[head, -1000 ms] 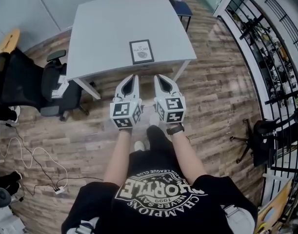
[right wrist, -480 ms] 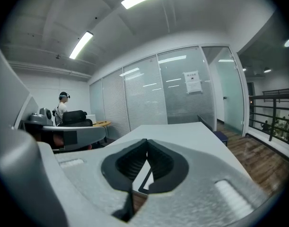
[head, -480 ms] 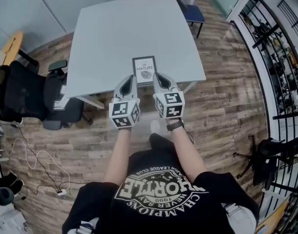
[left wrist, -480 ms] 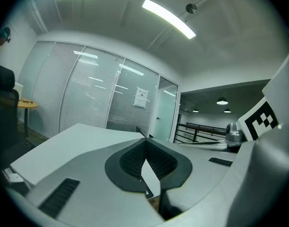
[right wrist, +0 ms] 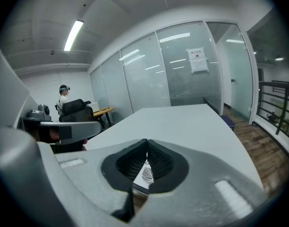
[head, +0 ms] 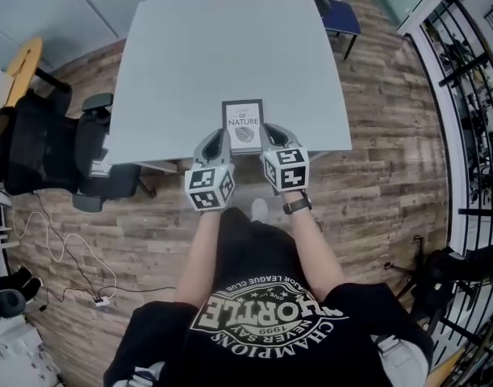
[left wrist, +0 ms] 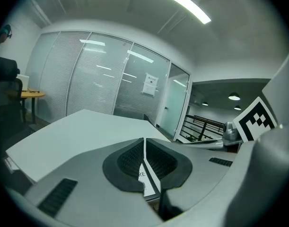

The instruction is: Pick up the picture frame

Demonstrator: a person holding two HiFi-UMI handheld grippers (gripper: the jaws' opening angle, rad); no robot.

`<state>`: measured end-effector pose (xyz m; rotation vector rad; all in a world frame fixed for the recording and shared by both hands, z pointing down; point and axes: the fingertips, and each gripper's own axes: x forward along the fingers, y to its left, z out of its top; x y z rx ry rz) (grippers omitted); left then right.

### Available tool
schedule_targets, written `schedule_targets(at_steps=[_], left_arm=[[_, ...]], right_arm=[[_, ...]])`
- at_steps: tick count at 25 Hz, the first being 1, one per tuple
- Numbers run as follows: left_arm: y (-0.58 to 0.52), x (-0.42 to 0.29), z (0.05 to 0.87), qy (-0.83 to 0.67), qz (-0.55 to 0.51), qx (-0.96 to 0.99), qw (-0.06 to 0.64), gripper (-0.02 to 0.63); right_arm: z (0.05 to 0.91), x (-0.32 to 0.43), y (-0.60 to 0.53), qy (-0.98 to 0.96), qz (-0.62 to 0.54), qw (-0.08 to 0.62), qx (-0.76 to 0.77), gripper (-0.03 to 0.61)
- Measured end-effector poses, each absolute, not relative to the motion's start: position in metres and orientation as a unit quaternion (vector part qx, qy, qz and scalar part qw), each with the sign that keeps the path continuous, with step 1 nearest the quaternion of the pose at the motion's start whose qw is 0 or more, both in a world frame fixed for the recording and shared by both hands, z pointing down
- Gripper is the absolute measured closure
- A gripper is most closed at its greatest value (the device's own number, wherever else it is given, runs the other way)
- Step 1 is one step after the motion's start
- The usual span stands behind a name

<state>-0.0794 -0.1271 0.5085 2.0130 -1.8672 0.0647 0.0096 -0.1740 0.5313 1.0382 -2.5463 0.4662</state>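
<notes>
While my closed, empty left gripper and right gripper are flanking the black-bordered rectangular picture frame, I'm judging they need opening first.

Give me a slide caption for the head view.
Shut left gripper and shut right gripper flank the picture frame lying at the near edge of the grey table.

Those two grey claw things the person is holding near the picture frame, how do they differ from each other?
The left gripper sits beside the picture frame's left edge, the right gripper beside its right edge. The wrist behind the right gripper wears a dark watch; the one behind the left gripper is bare. Both are grey, carry marker cubes, and have jaws shut on nothing.
</notes>
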Motion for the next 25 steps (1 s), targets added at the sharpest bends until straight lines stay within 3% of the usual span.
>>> schedule_targets(at_steps=[11, 17, 19, 25], left_arm=[[-0.170, -0.109, 0.592, -0.653, 0.078, 0.705, 0.266, 0.601], [-0.195, -0.118, 0.640, -0.629, 0.110, 0.704, 0.312, 0.516], [-0.199, -0.122, 0.657, -0.620, 0.118, 0.702, 0.330, 0.493], [-0.215, -0.134, 0.697, -0.602, 0.135, 0.695, 0.369, 0.464]], right_arm=[[0.611, -0.013, -0.212, -0.878, 0.220, 0.230, 0.358, 0.578], [0.652, -0.018, -0.236, -0.859, 0.245, 0.259, 0.368, 0.577], [0.666, -0.020, -0.241, -0.851, 0.253, 0.269, 0.374, 0.490], [0.699, -0.022, -0.259, -0.832, 0.262, 0.298, 0.388, 0.483]])
